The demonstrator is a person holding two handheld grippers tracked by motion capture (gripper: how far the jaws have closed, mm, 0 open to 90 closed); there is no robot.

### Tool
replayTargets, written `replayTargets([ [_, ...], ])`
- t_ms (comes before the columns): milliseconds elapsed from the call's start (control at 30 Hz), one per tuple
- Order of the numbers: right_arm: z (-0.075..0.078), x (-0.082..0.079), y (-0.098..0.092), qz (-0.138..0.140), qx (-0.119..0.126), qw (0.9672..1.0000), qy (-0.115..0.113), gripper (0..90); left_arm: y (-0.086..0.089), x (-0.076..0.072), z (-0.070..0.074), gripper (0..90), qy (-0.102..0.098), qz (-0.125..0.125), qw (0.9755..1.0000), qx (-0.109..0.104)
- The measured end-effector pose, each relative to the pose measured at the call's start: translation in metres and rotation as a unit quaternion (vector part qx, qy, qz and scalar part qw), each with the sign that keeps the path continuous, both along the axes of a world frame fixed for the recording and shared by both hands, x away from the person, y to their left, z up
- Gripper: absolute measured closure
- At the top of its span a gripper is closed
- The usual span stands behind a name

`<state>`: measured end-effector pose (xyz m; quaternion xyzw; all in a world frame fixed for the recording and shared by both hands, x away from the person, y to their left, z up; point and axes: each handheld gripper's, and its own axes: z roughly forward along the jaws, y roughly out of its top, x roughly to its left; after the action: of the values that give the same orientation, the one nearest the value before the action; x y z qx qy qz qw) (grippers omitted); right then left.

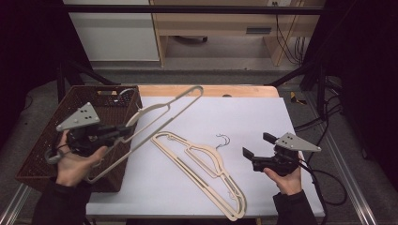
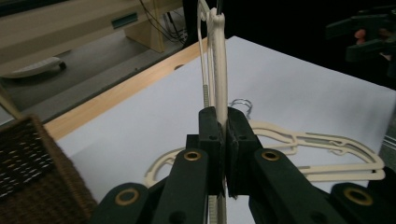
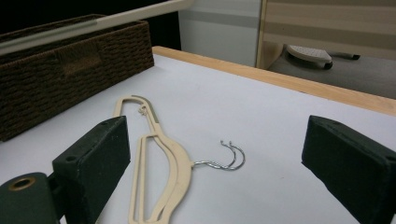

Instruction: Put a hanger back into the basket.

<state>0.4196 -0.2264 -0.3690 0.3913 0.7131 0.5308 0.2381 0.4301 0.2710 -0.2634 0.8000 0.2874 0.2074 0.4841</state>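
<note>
My left gripper (image 1: 126, 129) is shut on a cream plastic hanger (image 1: 164, 112) and holds it tilted in the air, over the basket's right edge and the sheet's left side. In the left gripper view its pads (image 2: 212, 135) pinch the thin hanger bar (image 2: 219, 56), which runs straight up. Two more cream hangers (image 1: 206, 173) lie stacked on the white sheet, with their wire hooks (image 3: 231, 158) side by side. My right gripper (image 1: 257, 145) hovers open at the right of them, and nothing is between its jaws in the right gripper view (image 3: 219, 140).
A dark brown wicker basket (image 1: 47, 136) stands at the table's left edge, its wall (image 3: 56, 79) beyond the lying hangers. The white sheet (image 1: 244, 112) covers a wooden table top (image 1: 211, 90). Cables trail off the right side.
</note>
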Motion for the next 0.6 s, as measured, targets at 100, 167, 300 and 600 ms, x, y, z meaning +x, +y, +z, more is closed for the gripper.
replayTargets([
  [100, -0.001, 0.001, 0.001, -0.001, -0.001, 1.0, -0.001, 7.9, 0.019, 0.008, 0.004, 86.6, -0.001, 0.01, 0.9999, 0.0],
  [167, -0.001, 0.001, 0.001, -0.006, -0.003, 1.0, -0.001, 7.6, 0.029, 0.012, 0.005, 86.5, -0.001, 0.013, 0.9999, 0.003],
  [300, -0.002, 0.002, 0.001, -0.008, -0.015, 0.9999, -0.003, 6.4, 0.049, 0.022, 0.008, 86.6, -0.003, 0.027, 0.9996, 0.007],
  [600, -0.003, 0.002, 0.001, -0.006, -0.018, 0.9998, -0.004, 6.1, 0.085, 0.045, 0.005, 86.5, 0.001, 0.065, 0.9976, 0.022],
])
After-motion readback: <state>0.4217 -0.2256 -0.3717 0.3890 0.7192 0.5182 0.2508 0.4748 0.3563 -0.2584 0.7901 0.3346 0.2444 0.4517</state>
